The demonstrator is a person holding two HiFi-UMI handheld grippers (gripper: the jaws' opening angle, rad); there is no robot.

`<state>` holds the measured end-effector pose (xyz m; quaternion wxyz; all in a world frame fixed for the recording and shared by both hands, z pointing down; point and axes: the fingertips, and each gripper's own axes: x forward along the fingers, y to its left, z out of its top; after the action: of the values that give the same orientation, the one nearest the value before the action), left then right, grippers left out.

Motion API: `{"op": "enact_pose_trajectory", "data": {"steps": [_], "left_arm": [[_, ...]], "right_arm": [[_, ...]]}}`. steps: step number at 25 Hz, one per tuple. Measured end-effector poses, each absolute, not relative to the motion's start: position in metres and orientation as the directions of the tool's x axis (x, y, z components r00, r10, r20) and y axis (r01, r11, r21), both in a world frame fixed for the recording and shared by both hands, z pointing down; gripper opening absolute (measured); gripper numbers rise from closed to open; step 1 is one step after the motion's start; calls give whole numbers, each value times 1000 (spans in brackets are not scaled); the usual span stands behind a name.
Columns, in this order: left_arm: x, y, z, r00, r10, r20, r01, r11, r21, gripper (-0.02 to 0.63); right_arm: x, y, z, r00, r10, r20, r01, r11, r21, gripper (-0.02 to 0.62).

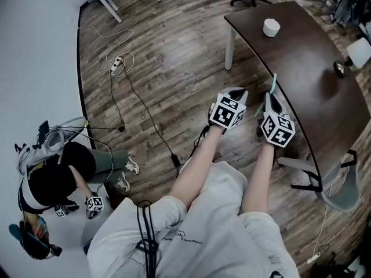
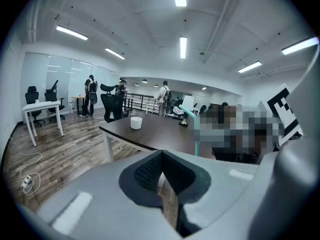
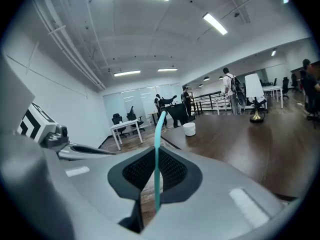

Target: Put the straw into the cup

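A teal straw (image 3: 158,149) stands upright between the jaws of my right gripper (image 3: 156,181), which is shut on it; its bent top leans right. In the head view the straw (image 1: 273,84) pokes out past the right gripper (image 1: 271,102) at the table's near edge. The white cup (image 1: 271,27) stands on the dark brown table (image 1: 307,62) toward its far end, and shows small in both gripper views (image 3: 189,129) (image 2: 136,123). My left gripper (image 1: 235,94) hangs beside the right one, over the floor; its jaws (image 2: 161,176) are shut with nothing between them.
A small brass bell-like object (image 1: 340,68) and a white lamp shade (image 1: 359,52) sit at the table's right side. A grey chair (image 1: 339,184) stands near the table. Cables and a power strip (image 1: 117,63) lie on the wooden floor. Another person (image 1: 58,178) crouches at left.
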<state>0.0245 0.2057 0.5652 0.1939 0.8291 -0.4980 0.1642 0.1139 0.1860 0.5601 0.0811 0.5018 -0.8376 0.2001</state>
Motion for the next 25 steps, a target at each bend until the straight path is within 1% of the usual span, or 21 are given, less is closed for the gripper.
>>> {"op": "enact_pose_trajectory", "data": {"steps": [10,15,20,25], "left_arm": [[7,135,558,479,-748,460,-874,-453,174,0],[-11,101,562,510,-729,458,-858,-469,208,0],[-13,70,563,549,-704,450,-832,-512,215,1],[-19,44,561,600,-664,446,-789,-584,192,1]], "right_arm": [[99,120,550,-473,-812,341,-879,408,-248,46],[78,90,554,-472,-800,370,-880,402,-253,46],[80,60,555,-433,-824,366,-898,357,-257,47],[69,33,560,-400,-847,351,-906,307,-293,48]]}}
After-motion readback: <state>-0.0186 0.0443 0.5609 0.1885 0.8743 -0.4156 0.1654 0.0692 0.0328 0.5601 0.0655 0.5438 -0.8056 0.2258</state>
